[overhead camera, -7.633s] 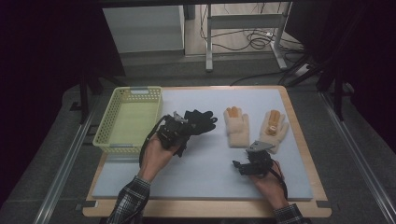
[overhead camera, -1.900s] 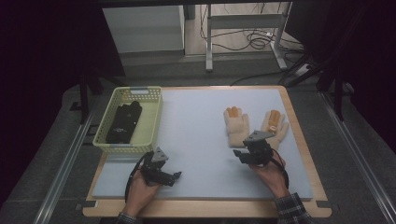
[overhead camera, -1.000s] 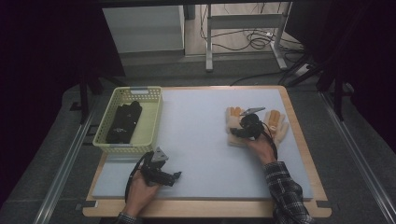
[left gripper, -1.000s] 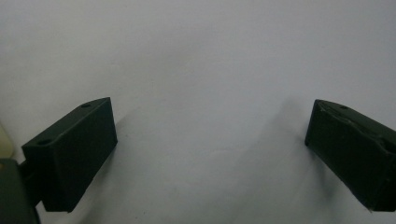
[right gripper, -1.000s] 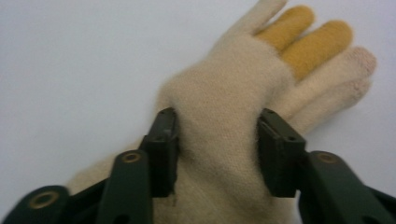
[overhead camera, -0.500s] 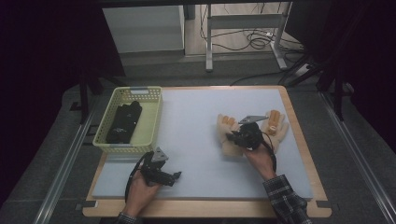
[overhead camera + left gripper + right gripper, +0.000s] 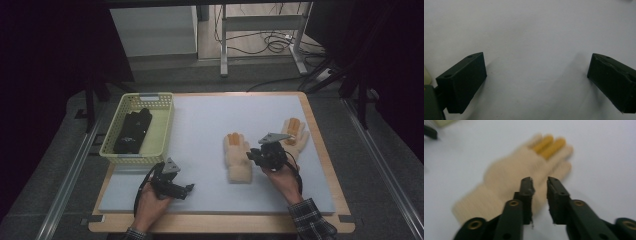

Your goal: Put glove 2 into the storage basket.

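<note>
A cream glove (image 7: 237,156) with orange fingertips lies flat on the pale mat, fingers pointing away from me. My right gripper (image 7: 253,155) sits at its right edge. In the right gripper view the jaws of this gripper (image 7: 539,181) have just been closing and stand narrow, with the side of the glove (image 7: 511,172) pinched between them. A second cream glove (image 7: 296,131) lies further right. My left gripper (image 7: 186,189) rests near the front edge, its jaws (image 7: 536,72) wide apart over bare mat.
A yellow basket (image 7: 150,157) at the left holds black gloves (image 7: 132,131). The pale mat (image 7: 210,120) covers a wooden table whose rim (image 7: 220,224) runs along the front. Dark floor and cables lie beyond the far edge.
My right gripper closed on the left cream glove and dragged it left and toward me. Much earlier, the black gloves went into the basket. The left hand stayed put.
</note>
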### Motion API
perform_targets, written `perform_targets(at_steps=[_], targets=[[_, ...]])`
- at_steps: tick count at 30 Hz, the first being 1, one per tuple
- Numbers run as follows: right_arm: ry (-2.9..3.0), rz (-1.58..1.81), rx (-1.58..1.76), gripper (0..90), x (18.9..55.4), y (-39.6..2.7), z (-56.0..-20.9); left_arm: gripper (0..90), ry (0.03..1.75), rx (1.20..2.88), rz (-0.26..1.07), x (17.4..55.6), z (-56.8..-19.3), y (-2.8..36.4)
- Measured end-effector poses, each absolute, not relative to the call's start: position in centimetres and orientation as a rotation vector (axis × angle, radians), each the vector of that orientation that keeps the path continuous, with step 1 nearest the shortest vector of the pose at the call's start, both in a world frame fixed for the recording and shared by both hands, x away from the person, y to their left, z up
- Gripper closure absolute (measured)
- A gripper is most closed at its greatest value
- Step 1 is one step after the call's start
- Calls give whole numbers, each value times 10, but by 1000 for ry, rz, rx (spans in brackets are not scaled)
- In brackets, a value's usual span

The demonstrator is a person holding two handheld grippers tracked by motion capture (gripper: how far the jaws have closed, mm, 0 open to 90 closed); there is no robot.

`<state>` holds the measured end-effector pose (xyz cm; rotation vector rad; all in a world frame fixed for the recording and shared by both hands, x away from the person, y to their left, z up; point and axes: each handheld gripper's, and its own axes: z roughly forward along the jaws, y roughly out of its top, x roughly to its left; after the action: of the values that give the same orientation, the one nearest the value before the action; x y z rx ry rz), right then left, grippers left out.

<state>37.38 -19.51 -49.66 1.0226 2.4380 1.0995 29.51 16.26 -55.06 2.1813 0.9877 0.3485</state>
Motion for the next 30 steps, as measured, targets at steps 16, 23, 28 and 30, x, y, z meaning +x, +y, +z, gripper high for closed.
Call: perform_targets(at_steps=[16,23,28,30], targets=[[2487,1097,943,700,359,-192,-514,22,988,2181,349,295,-551,163],[2420,1102,1042,618,377,-219,-501,21,988,2181,348,295,-551,163],[2368,1067,1059,571,390,-234,-490,22,989,2180,348,295,-551,163],[2346,1044,1074,559,396,-241,-487,22,989,2180,348,295,-551,163]])
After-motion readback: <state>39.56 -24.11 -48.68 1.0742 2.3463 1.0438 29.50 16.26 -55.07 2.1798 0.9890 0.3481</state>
